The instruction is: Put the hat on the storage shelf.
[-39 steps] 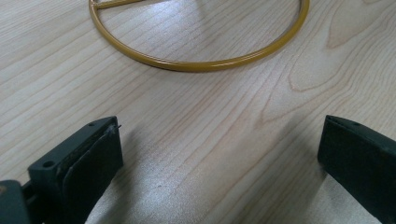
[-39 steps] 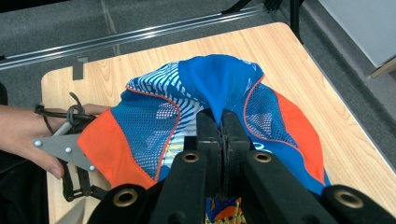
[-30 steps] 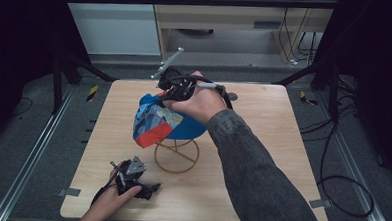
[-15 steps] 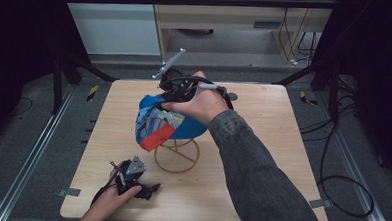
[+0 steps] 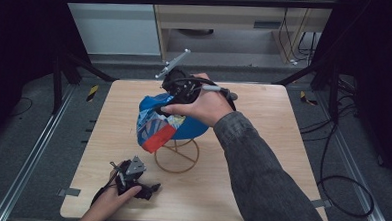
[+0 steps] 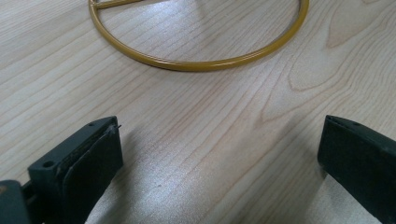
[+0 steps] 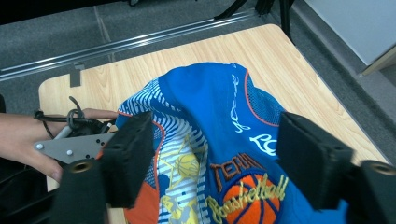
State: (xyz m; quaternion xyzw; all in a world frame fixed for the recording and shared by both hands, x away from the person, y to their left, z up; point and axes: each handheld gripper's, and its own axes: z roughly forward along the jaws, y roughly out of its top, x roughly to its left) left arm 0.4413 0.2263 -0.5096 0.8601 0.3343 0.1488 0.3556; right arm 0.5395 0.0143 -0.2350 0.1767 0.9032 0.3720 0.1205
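A blue basketball cap with an orange brim sits on top of a gold wire stand at the table's middle. My right gripper hovers just above the cap's crown, open. In the right gripper view the jaws of my right gripper stand wide apart with the cap spread below them. My left gripper rests low near the table's front left, open. In the left gripper view nothing lies between the jaws of my left gripper, and the stand's base ring lies on the wood ahead.
The wooden table has bare wood to the right and far side of the stand. Metal rails and dark frame posts flank the table. The left hand with its gripper lies near the table's edge in the right gripper view.
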